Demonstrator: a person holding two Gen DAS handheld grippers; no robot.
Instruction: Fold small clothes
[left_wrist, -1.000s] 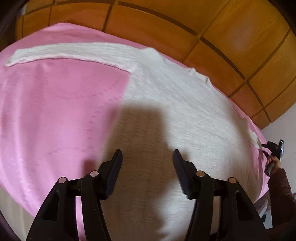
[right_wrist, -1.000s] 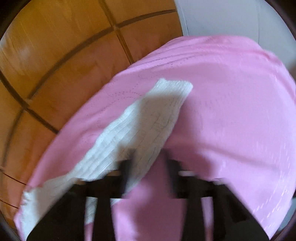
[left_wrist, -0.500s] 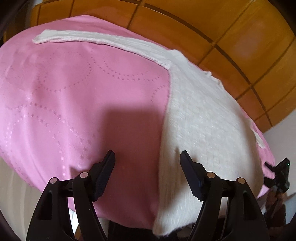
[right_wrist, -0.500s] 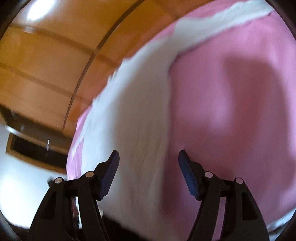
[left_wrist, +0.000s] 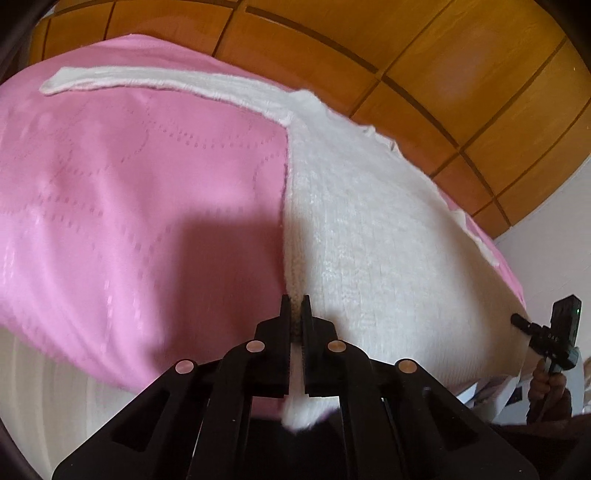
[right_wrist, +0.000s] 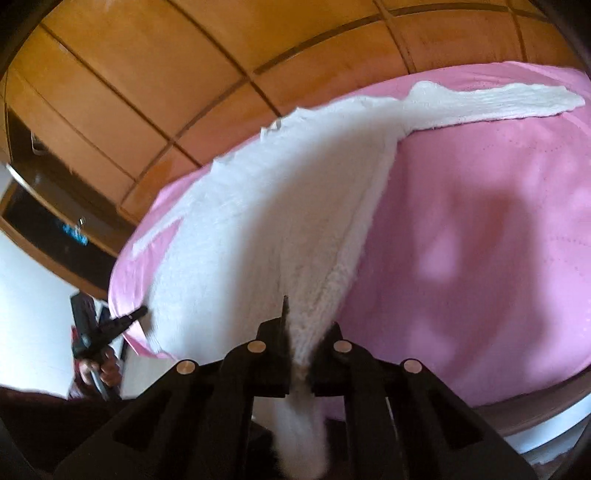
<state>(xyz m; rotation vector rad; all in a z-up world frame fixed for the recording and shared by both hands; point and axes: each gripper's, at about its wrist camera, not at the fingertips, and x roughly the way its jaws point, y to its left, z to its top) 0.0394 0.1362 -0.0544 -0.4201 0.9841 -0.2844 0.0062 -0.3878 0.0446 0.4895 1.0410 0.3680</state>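
A white knitted sweater (left_wrist: 369, 221) lies spread on a pink bedcover (left_wrist: 129, 203), one sleeve (left_wrist: 166, 81) stretched out to the far left. My left gripper (left_wrist: 295, 306) is shut on the sweater's near left hem edge. In the right wrist view the same sweater (right_wrist: 277, 206) runs away from me with its other sleeve (right_wrist: 498, 99) to the far right. My right gripper (right_wrist: 299, 325) is shut on the sweater's near right hem corner. Each gripper shows at the edge of the other's view, the right one (left_wrist: 517, 319) and the left one (right_wrist: 138, 314).
A wooden panelled headboard (left_wrist: 406, 55) stands behind the bed and also shows in the right wrist view (right_wrist: 147, 74). A white wall (left_wrist: 554, 258) is at the right. The bed's near edge drops off just under both grippers.
Both grippers were open above the hem half a second ago. Now both have shut on the sweater's near edge, left at the left side, right at the right side.
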